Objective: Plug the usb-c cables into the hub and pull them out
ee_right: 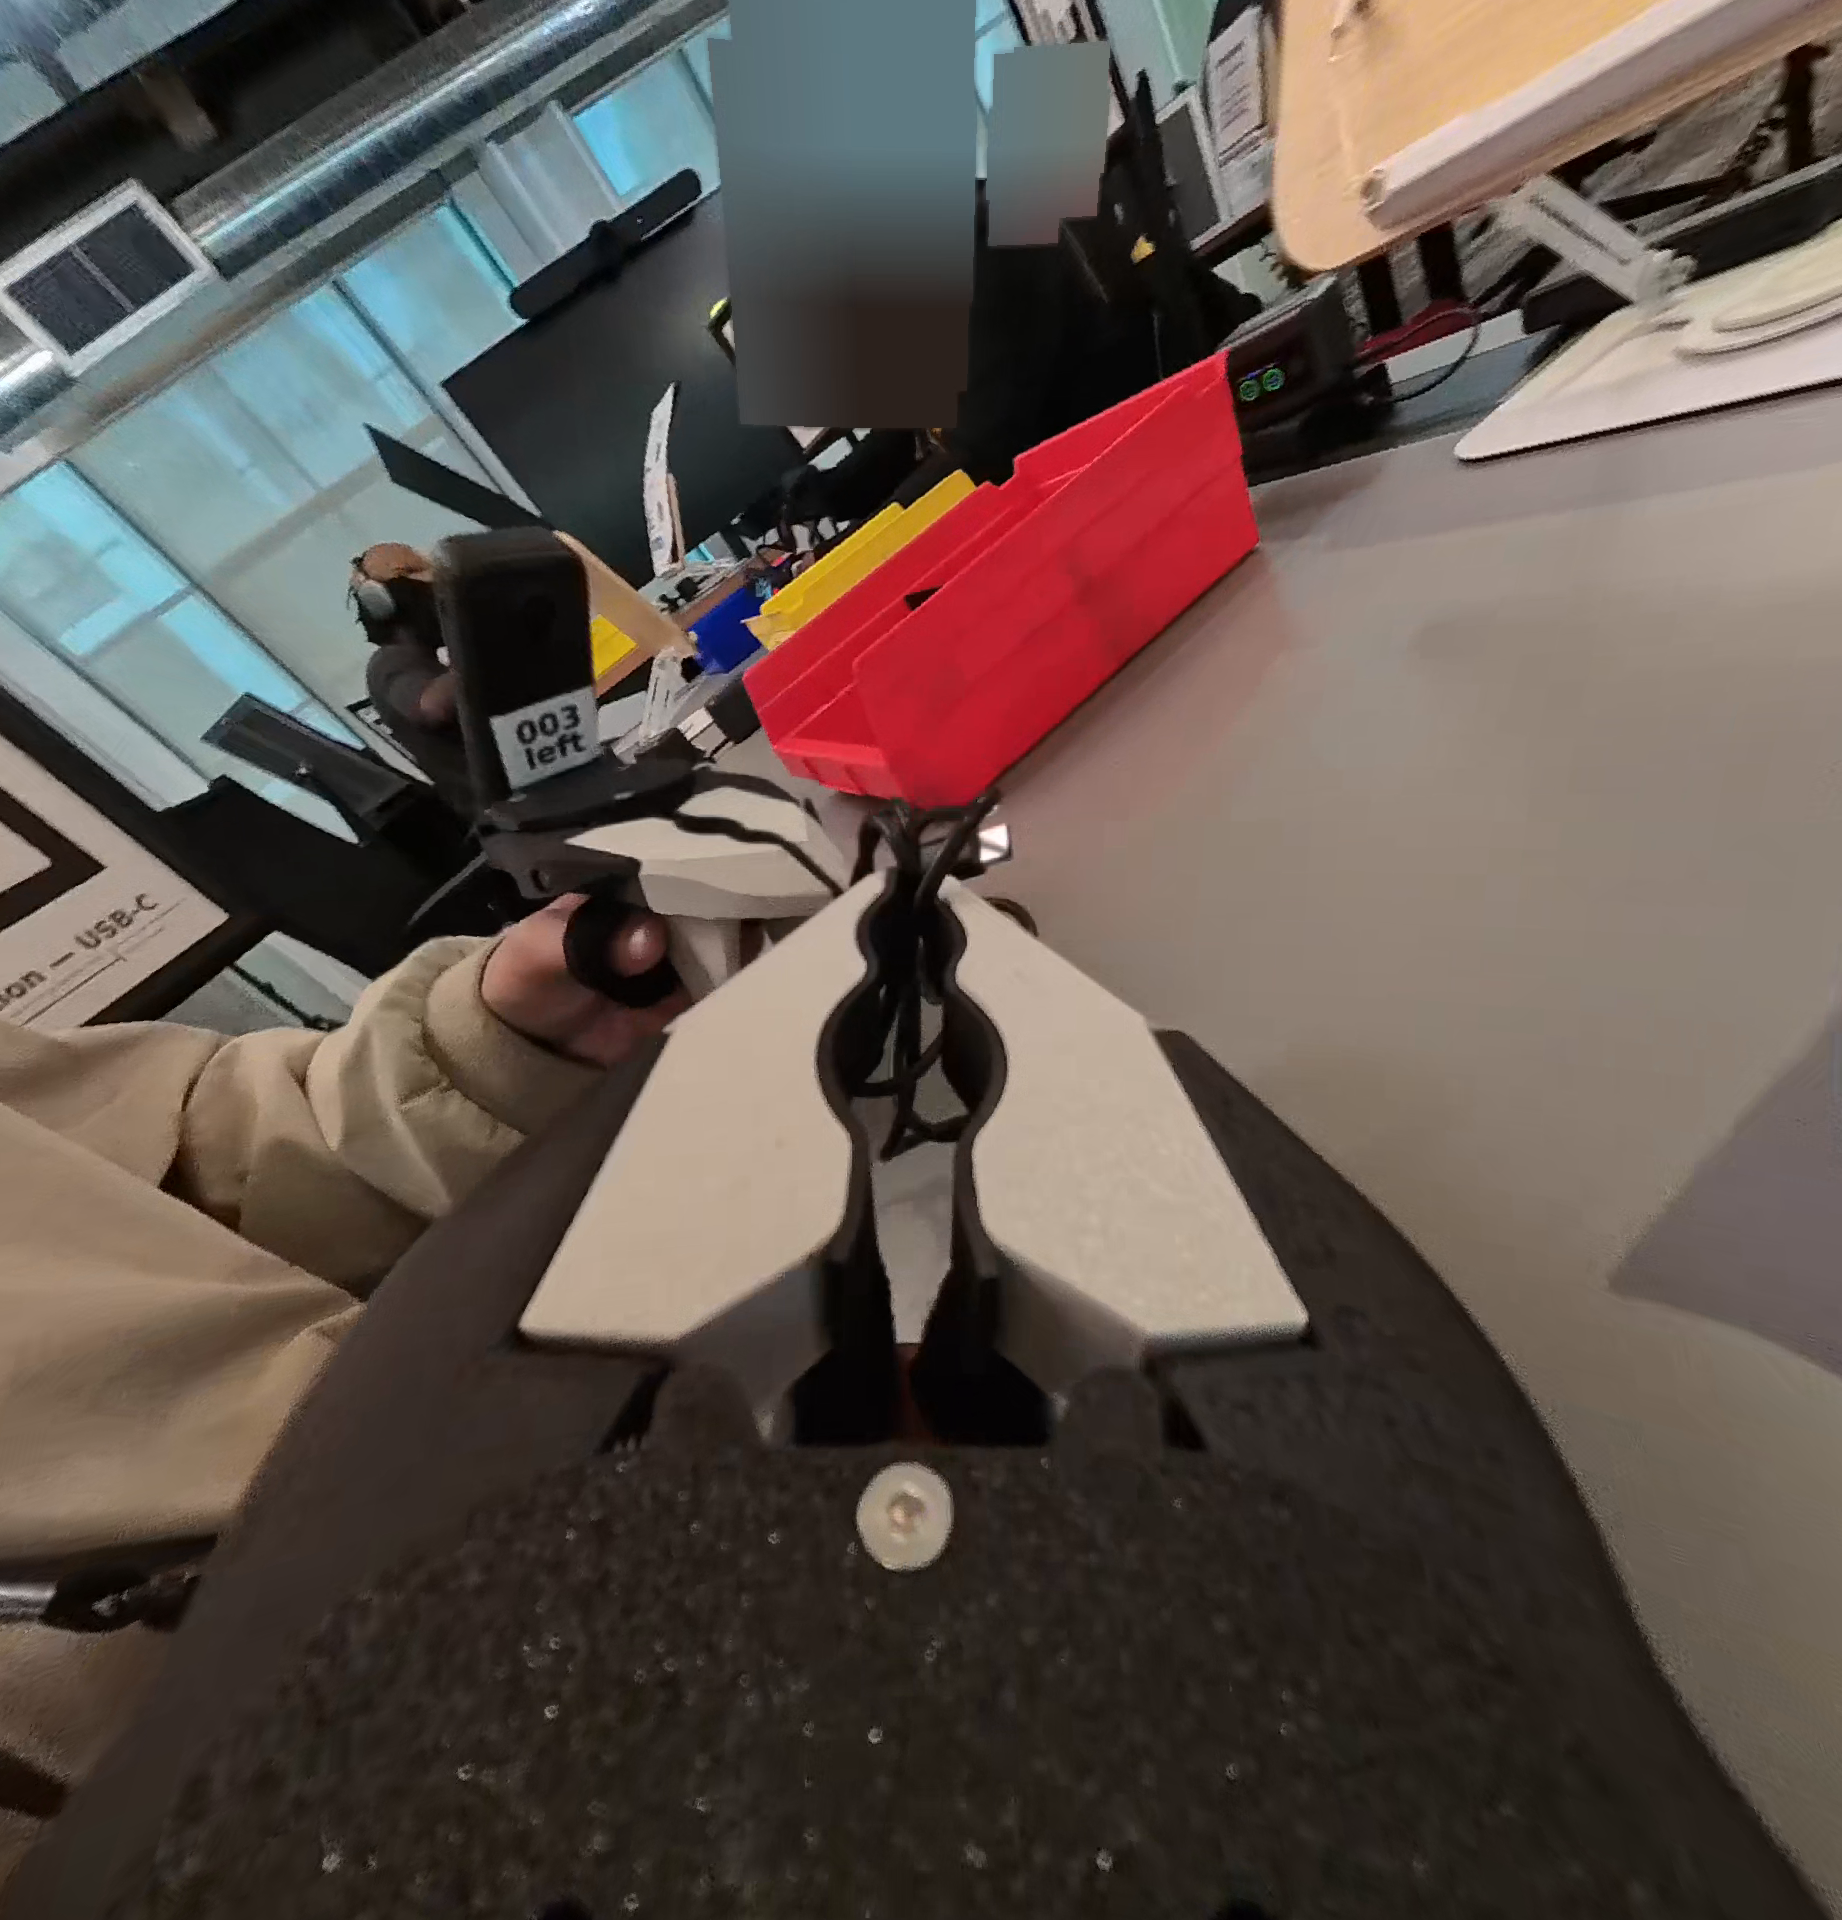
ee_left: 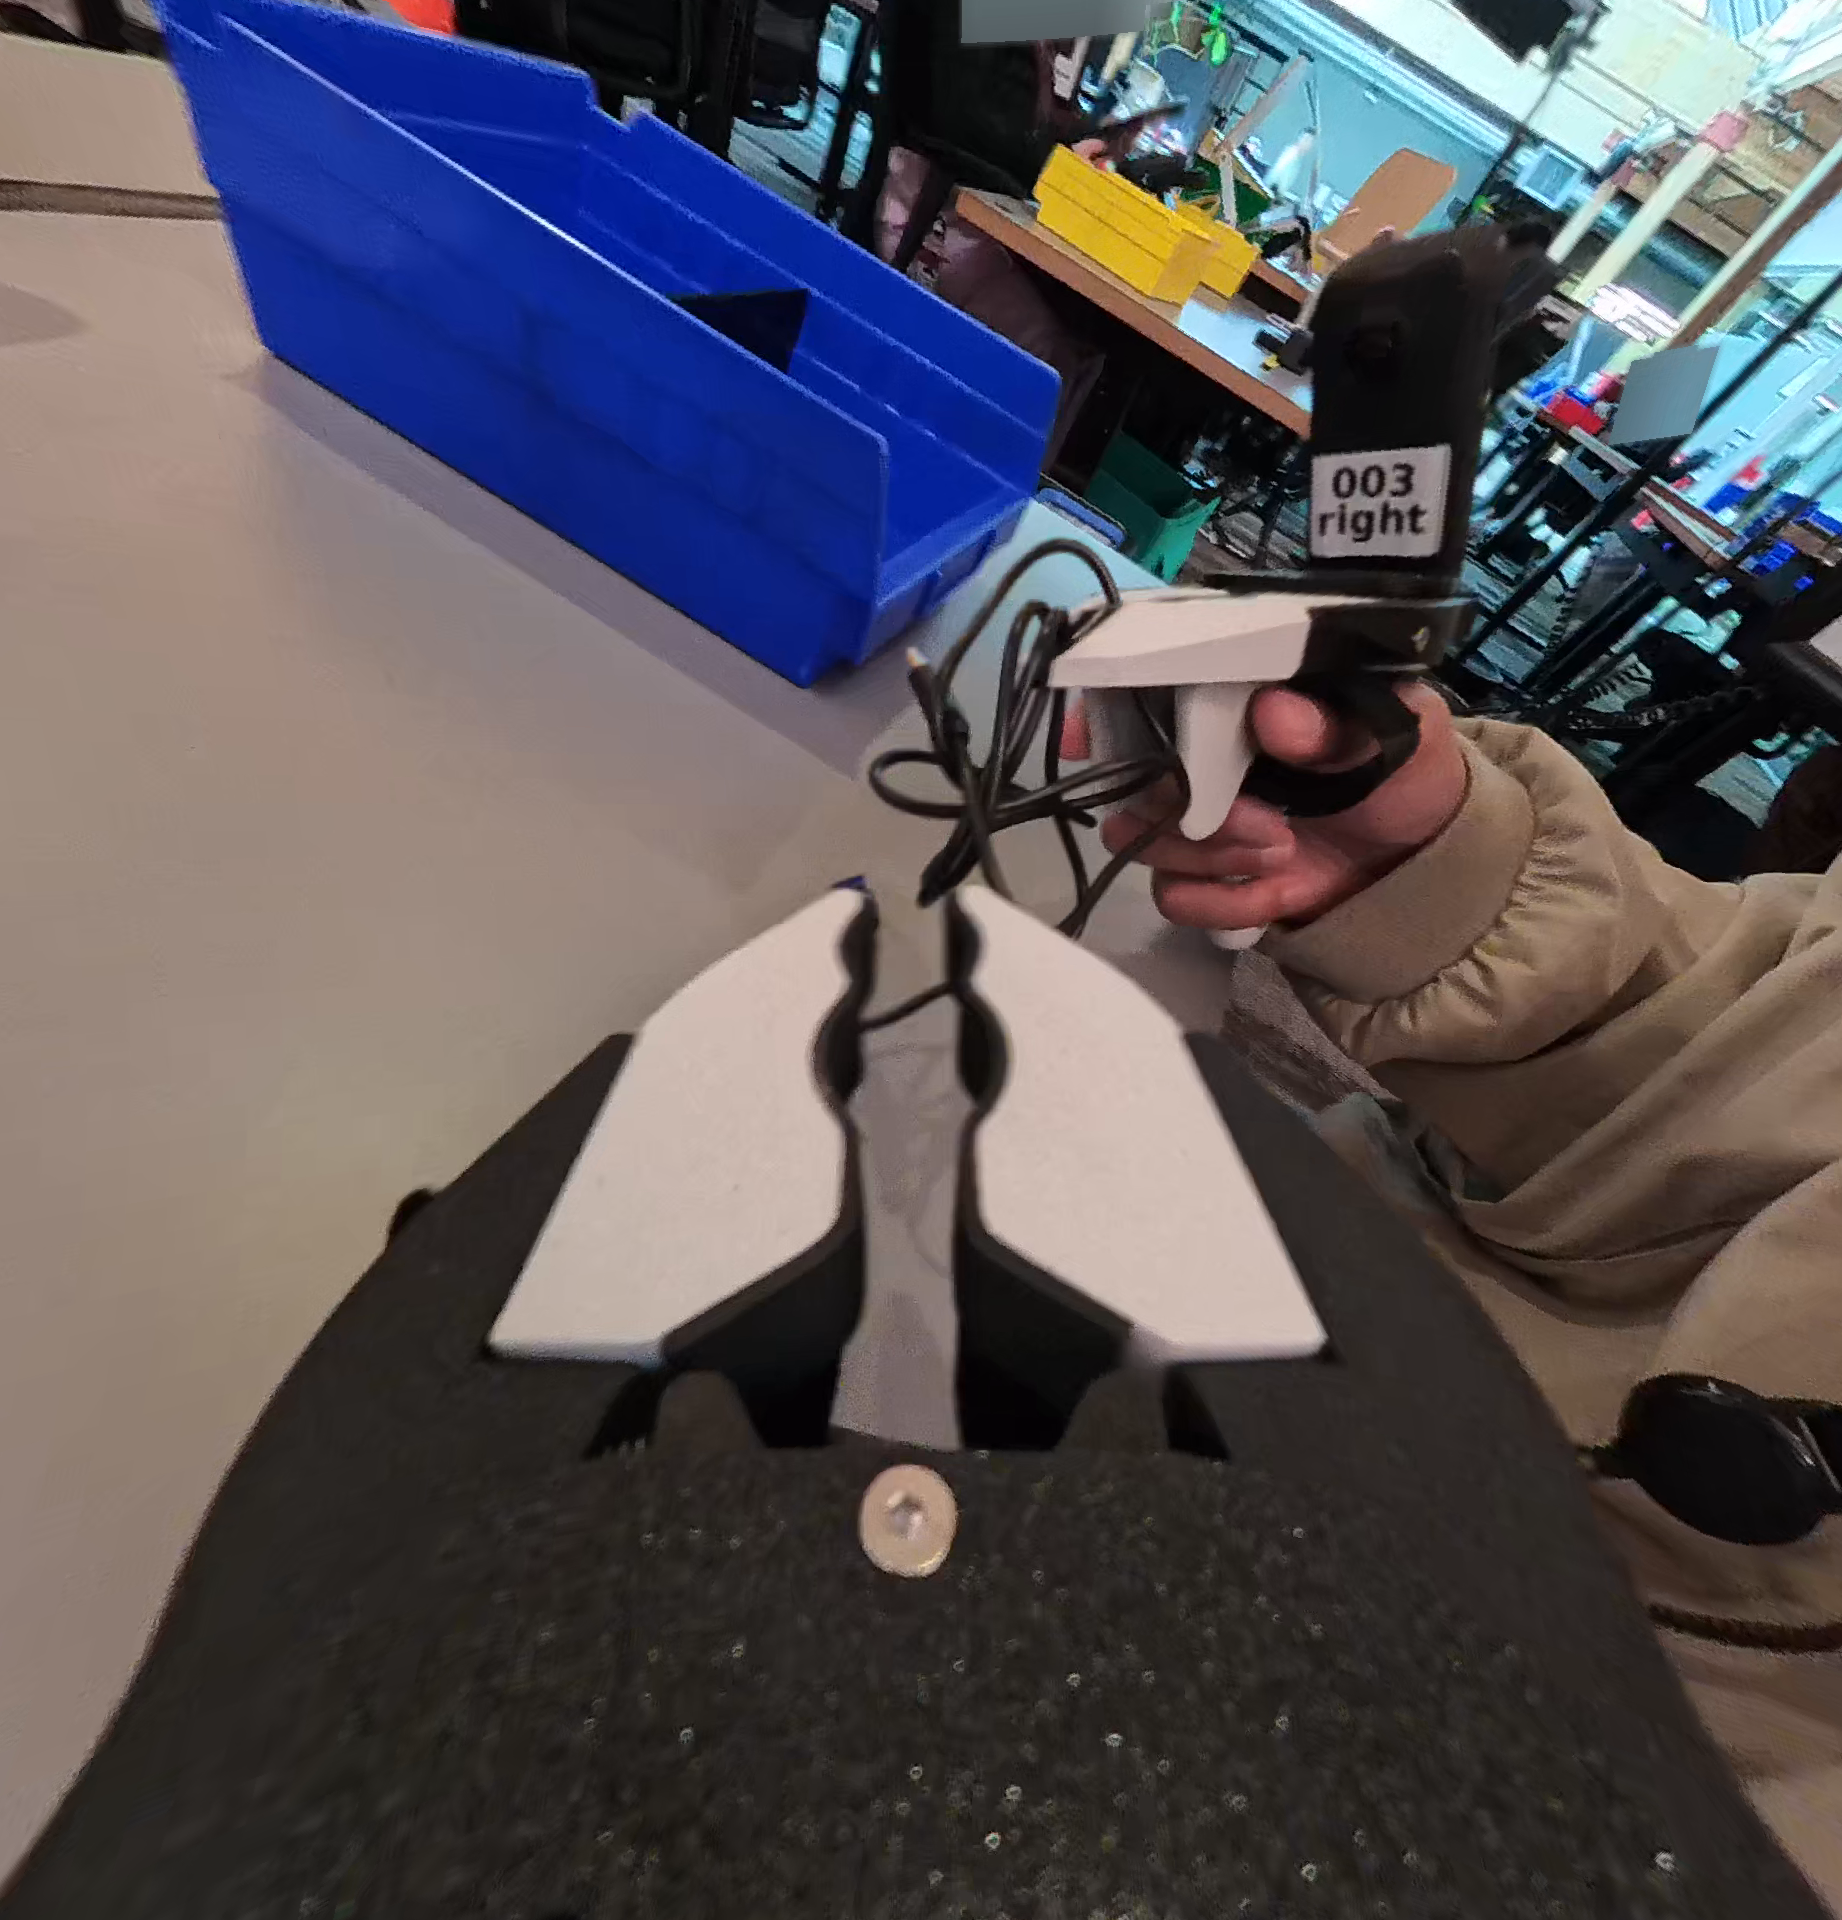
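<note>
right wrist view showed the right gripper [ee_right: 912, 935] clamped on a tangled black usb-c cable [ee_right: 901, 1023] near the red bin [ee_right: 1052, 623]; left gripper [ee_left: 912, 925] pinched a strand; freeing a plug likely came next.

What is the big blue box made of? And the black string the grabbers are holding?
The blue bin looks like hard, smooth plastic: even colour, moulded ridges, a slight shine. The black cable looks rubber- or plastic-coated: thin, bendy, tangled in loops, with one small metal-looking plug tip. That is a guess from looks only.
</note>
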`<state>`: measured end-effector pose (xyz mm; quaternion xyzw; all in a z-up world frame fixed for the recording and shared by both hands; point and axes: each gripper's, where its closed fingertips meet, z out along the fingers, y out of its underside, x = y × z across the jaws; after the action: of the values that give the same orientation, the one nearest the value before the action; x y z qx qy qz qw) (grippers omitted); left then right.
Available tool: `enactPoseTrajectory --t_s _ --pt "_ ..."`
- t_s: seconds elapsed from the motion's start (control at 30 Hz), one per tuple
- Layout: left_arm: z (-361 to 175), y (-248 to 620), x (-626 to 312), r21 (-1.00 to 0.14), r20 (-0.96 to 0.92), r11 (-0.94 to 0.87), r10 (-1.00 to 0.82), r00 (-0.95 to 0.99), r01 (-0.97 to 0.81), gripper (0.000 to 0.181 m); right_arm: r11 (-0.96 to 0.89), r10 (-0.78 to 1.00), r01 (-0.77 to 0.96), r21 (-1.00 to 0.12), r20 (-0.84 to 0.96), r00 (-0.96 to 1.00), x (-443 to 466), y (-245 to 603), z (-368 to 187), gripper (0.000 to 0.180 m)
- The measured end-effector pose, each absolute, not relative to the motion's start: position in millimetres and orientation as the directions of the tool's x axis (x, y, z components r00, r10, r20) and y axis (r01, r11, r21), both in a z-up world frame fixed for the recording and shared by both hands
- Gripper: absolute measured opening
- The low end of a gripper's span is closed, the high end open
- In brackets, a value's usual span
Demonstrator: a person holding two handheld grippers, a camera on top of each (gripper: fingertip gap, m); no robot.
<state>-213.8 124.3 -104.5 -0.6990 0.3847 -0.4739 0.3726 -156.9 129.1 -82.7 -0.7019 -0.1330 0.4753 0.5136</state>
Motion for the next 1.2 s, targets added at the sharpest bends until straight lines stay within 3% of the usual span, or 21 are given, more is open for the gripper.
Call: enactPoseTrajectory --t_s 0.07,0.23,0.43,0.67,0.8,1.03,1.1,1.2 --pt "-110 115 -208 -0.869 0.395 -0.441 -0.891 0.223 -0.225 0.026 -0.416 0.701 -0.255 -0.873 -0.486 0.522 -165 125 -84 0.001" --pt "-117 105 -203 -0.855 0.404 -0.442 -0.896 0.184 -0.273 0.005 -0.381 0.720 -0.202 -0.902 -0.426 0.547 -172 122 -86 0.001" --pt "-114 114 -211 -0.853 0.422 -0.464 -0.883 0.209 -0.238 0.002 -0.374 0.678 -0.136 -0.917 -0.371 0.635 -162 131 -99 0.002" --pt "-84 109 -210 -0.891 0.428 -0.441 -0.895 0.126 -0.106 0.002 -0.412 0.602 0.134 -0.901 -0.159 0.782 -160 140 -146 0.002" --pt "-79 121 -220 -0.928 0.333 -0.356 -0.926 0.178 -0.111 0.002 -0.466 0.555 0.041 -0.884 -0.256 0.792 -156 143 -144 0.005" --pt "-85 135 -232 -0.923 0.342 -0.371 -0.913 0.223 -0.103 0.002 -0.449 0.563 -0.296 -0.843 -0.524 0.639 -138 144 -100 0.016" --pt "-86 139 -235 -0.917 0.357 -0.386 -0.905 0.232 -0.096 0.002 -0.410 0.603 -0.319 -0.855 -0.516 0.609 -133 142 -89 0.019" --pt "-90 148 -241 -0.908 0.374 -0.409 -0.889 0.264 -0.091 0.002 -0.360 0.626 -0.254 -0.898 -0.434 0.648 -128 141 -88 0.039"
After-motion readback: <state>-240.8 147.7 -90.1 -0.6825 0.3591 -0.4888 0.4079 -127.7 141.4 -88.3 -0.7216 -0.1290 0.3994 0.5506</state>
